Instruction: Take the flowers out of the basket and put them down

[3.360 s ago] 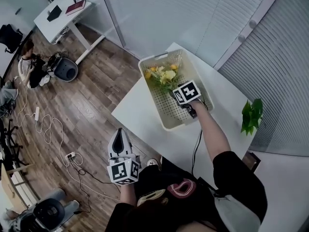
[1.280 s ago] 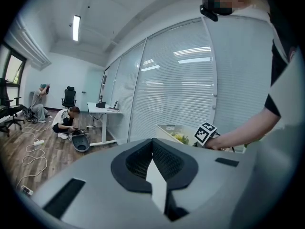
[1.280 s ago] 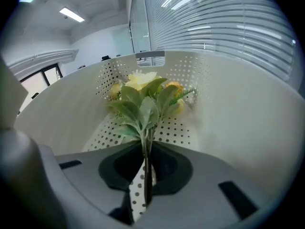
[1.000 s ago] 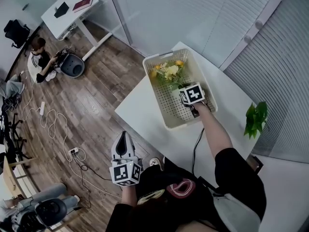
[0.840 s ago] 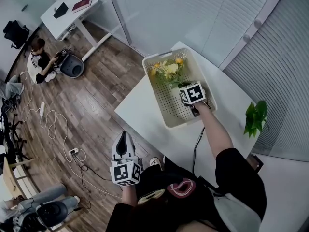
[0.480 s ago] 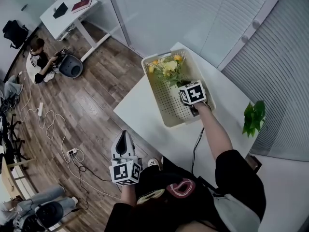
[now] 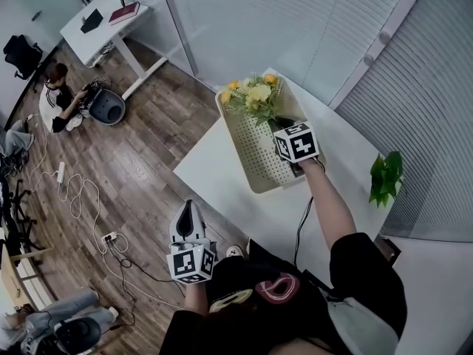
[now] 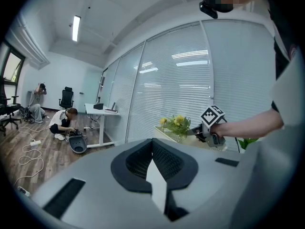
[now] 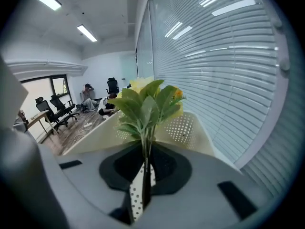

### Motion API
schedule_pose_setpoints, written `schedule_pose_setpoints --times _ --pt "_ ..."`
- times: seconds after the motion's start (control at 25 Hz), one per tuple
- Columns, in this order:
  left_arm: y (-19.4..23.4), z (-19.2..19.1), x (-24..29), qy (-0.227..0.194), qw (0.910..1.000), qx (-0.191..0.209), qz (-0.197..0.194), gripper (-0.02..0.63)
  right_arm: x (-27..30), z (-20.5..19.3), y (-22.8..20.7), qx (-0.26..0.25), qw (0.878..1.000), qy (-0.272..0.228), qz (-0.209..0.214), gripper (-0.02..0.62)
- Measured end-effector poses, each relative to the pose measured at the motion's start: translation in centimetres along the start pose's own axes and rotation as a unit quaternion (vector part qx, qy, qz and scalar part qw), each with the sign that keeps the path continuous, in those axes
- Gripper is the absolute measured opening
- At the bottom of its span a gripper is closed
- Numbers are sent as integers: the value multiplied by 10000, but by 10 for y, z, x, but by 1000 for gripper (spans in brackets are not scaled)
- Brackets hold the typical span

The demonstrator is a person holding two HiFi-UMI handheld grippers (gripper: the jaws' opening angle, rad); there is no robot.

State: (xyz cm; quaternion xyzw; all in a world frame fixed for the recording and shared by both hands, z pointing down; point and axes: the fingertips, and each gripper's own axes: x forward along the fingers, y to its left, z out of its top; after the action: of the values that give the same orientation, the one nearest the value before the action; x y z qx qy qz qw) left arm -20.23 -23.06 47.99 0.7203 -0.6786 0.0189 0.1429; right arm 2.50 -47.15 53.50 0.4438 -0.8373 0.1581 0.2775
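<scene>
- My right claw [image 7: 277, 126] is clamped on the stems of the flowers [image 7: 255, 97], which run straight between its two jaws.
- The yellow blooms and green leaves stand out just beyond the claw's tips, held over the far end of the basket [image 7: 255, 165].
- The pale, perforated basket sits on the white tabletop [image 7: 214, 180].
- My left claw [image 7: 185, 211] hangs well apart, off the tabletop's near edge and above the wooden floor [image 7: 133, 161], its jaws together on nothing.
</scene>
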Motion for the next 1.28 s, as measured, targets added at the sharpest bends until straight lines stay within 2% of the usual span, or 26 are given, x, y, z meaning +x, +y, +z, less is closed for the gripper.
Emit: schedule_pose_setpoints --times 0.24,0.6,0.84,1.28 --pt "0 0 -3 -69 10000 -36 12 17 -27 19 5 -73 9993 -351 -133 41" --pt "-6 8 -6 -243 9995 -27 -204 17 -75 42 20 -122 9952 -883 -392 41" --pt "-9 10 -9 -294 9991 -45 -308 17 -111 43 31 -192 9921 -1125 -520 41" --pt "-34 11 -8 -368 9957 -35 -851 17 -171 29 36 -213 9858 -1391 -920 41"
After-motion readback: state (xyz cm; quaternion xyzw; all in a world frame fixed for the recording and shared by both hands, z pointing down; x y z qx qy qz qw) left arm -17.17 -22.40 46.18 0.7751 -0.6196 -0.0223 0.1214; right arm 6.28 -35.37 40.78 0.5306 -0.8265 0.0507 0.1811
